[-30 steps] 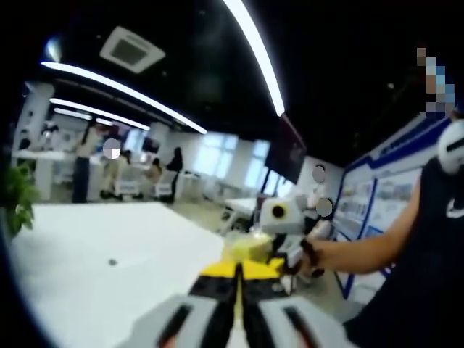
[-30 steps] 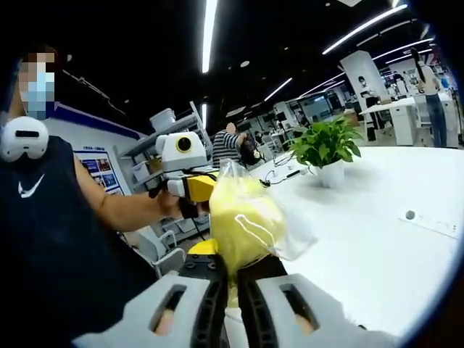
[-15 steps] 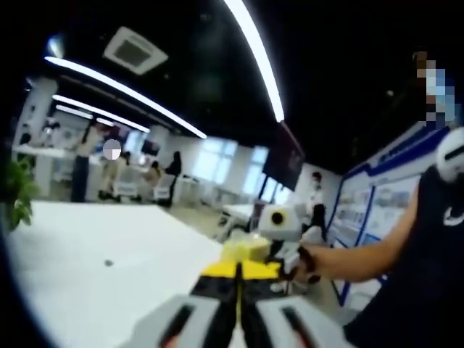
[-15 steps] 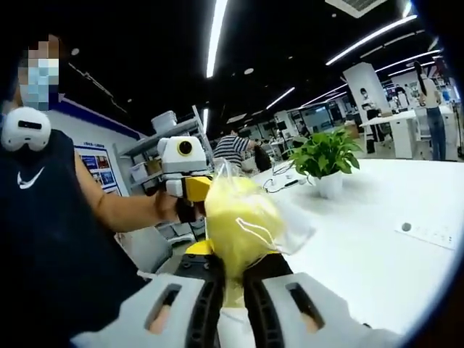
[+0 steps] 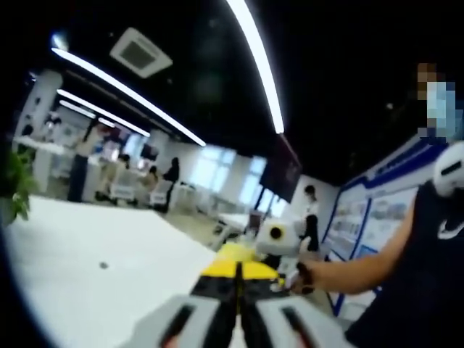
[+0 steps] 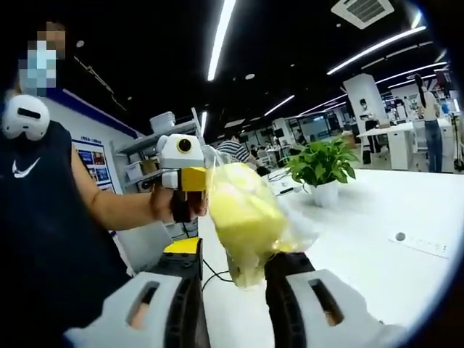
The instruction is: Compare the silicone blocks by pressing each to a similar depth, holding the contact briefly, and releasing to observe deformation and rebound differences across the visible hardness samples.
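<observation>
- Since a second ago the right claw (image 6: 233,270) has parted its jaws; they were pinched on the bag's bottom and now stand wide on either side of it.
- White desk (image 6: 377,239) spreads behind, with a potted plant (image 6: 323,167) on it.
- Yellow block in a clear plastic bag (image 6: 245,214) hangs in the air, long axis upright and tilted; its top edge meets the left claw (image 6: 194,179).
- Left claw's jaws are closed (image 5: 238,279); what they pinch is blurred.
</observation>
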The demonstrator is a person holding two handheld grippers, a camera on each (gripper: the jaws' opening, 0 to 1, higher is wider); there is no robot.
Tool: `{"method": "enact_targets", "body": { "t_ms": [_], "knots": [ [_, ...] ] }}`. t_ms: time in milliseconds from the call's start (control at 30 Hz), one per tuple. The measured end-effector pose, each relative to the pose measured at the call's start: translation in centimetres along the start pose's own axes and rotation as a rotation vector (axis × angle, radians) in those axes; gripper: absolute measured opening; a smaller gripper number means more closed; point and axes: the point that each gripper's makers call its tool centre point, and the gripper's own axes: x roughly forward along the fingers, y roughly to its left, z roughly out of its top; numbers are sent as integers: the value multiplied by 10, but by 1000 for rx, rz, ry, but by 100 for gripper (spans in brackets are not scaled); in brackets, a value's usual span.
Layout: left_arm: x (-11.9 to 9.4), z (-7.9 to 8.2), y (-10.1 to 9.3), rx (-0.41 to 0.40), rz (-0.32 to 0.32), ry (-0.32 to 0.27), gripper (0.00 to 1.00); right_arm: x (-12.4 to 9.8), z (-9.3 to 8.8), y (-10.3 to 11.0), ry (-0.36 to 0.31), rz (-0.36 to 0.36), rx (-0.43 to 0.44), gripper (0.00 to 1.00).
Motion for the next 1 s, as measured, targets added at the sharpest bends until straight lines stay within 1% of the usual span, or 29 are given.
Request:
{"method": "enact_targets", "body": {
  "t_ms": [67, 100, 167, 200, 300, 367, 400, 433, 467, 500, 533, 567, 600, 667, 700, 800, 867, 933, 967, 1000],
  "knots": [
    [-2, 0, 1, -6, 1, -2, 0, 1, 0, -1, 1, -2, 0, 45],
    [-3, 0, 1, -6, 4, -2, 0, 2, -1, -1, 5, -5, 2, 53],
    [-6, 0, 2, -9, 9, -6, 0, 2, 0, -5, -6, -41, -18, 66],
    [-7, 1, 3, -13, 12, -12, 0, 1, 3, -7, -21, -62, -42, 73],
    [-11, 4, 2, -26, 9, -24, 0, -3, 7, -11, -32, -100, -55, 88],
    [-11, 0, 2, -40, 7, 0, 0, -7, 8, -16, -29, -133, -44, 94],
    [-11, -2, 5, -48, 16, 11, 0, -11, 10, -20, -38, -155, -57, 96],
    [-11, -3, 6, -49, 24, 15, 0, -16, 13, -27, -45, -193, -82, 96],
    [-12, -4, 7, -59, 17, 14, 0, -21, 15, -32, -51, -231, -104, 96],
    [-12, -3, 6, -71, 14, 9, 0, -25, 16, -34, -61, -248, -108, 96],
    [-13, -2, 7, -77, 16, 5, 0, -31, 18, -38, -90, -269, -85, 96],
    [-13, -2, 7, -77, 19, 6, 0, -36, 18, -41, -105, -283, -65, 96],
    [-13, -3, 7, -72, 22, 11, 0, -41, 16, -40, -114, -275, -67, 96],
    [-13, -3, 8, -77, 22, 20, 0, -50, 14, -46, -122, -314, -75, 96],
    [-13, -3, 9, -79, 24, 20, 0, -55, 10, -50, -116, -337, -81, 96],
    [-15, -4, 14, -79, 37, 21, 0, -64, 4, -53, -118, -361, -80, 96],
    [-15, -7, 19, -97, 46, 26, 0, -74, -2, -59, -119, -398, -80, 96],
    [-15, -10, 24, -122, 53, 29, 0, -85, -9, -68, -110, -450, -72, 96],
    [-15, -12, 26, -131, 58, 30, 0, -92, -13, -73, -112, -481, -82, 96],
    [-16, -14, 30, -148, 68, 33, 0, -96, -15, -75, -113, -494, -90, 96]
  ]
}}
